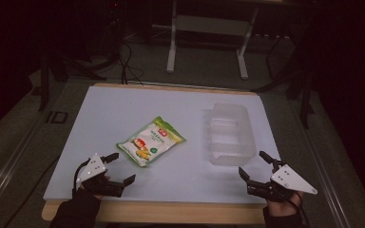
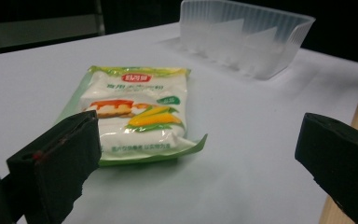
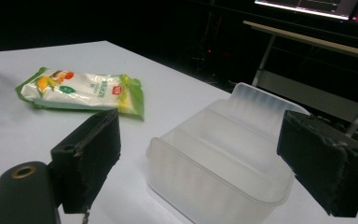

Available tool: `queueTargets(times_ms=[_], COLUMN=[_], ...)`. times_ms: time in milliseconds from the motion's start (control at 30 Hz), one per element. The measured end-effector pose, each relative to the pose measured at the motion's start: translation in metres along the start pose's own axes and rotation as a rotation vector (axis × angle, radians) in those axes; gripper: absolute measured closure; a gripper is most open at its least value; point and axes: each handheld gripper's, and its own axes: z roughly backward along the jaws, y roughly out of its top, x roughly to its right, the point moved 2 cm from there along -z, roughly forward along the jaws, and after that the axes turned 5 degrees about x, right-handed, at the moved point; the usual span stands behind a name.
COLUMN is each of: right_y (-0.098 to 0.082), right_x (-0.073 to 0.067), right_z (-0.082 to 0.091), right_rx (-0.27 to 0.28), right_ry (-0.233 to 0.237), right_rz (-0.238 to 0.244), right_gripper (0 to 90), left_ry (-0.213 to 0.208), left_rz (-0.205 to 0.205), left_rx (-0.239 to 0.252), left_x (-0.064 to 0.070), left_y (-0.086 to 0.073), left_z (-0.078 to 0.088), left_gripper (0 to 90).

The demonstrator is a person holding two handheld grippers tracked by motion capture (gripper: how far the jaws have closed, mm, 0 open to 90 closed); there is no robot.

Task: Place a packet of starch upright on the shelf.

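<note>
High view first: the left gripper (image 1: 122,167) and the right gripper (image 1: 253,166) both rest at the near edge of the white table (image 1: 123,109), each with its jaws spread wide and nothing between them. A green and white food packet (image 1: 151,141) lies flat just ahead of the left gripper and a little toward the other one, well within reach. A clear plastic bin (image 1: 230,133) with inner dividers stands directly ahead of the right gripper, close to its tips, empty as far as can be seen.

Left gripper view puts the packet (image 2: 135,116) straight in front of the open jaws, its bottom seam turned toward them and one corner curled up off the table.

By its look the packet is a soft, light pouch of powder: it should sag and shift when lifted, and its glossy film may slip under the pads. The flat sealed edge nearest the left gripper, or that raised corner, seems the best place to pinch. A grip across the filled middle would likely bulge and slide. The bin (image 3: 223,158) looks thin, light and easy to nudge.
</note>
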Motion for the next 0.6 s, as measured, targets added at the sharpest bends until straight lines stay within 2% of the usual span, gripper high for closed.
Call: queueTargets(times_ms=[200,333,433,467,500,600], right_y=[0.003,0.005,0.007,0.007,0.008,0.007], right_x=[-0.004,-0.005,-0.005,-0.005,-0.005,-0.005], right_z=[0.001,0.002,0.003,0.004,0.004,0.002], right_rx=[0.0,0.012,0.028,0.038,0.037,0.023], right_ry=[-0.005,-0.005,0.002,0.002,0.005,0.01], right_rz=[0.02,0.014,-0.008,-0.007,-0.006,0.005], right_gripper=[13.4,13.4,13.4,13.4,13.4,13.4], left_ry=[-0.01,-0.011,-0.045,-0.045,-0.082,-0.12], left_rz=[0.005,-0.012,-0.025,-0.025,-0.019,-0.013], left_rx=[0.012,0.006,0.004,0.004,-0.011,-0.017], left_x=[0.001,0.003,0.006,0.006,0.007,0.01], left_y=[0.001,0.004,0.009,0.009,0.011,0.016], left_z=[0.0,0.002,0.002,0.002,0.001,0.0], left_gripper=[0.7,0.7,0.7,0.7,0.7,0.7])
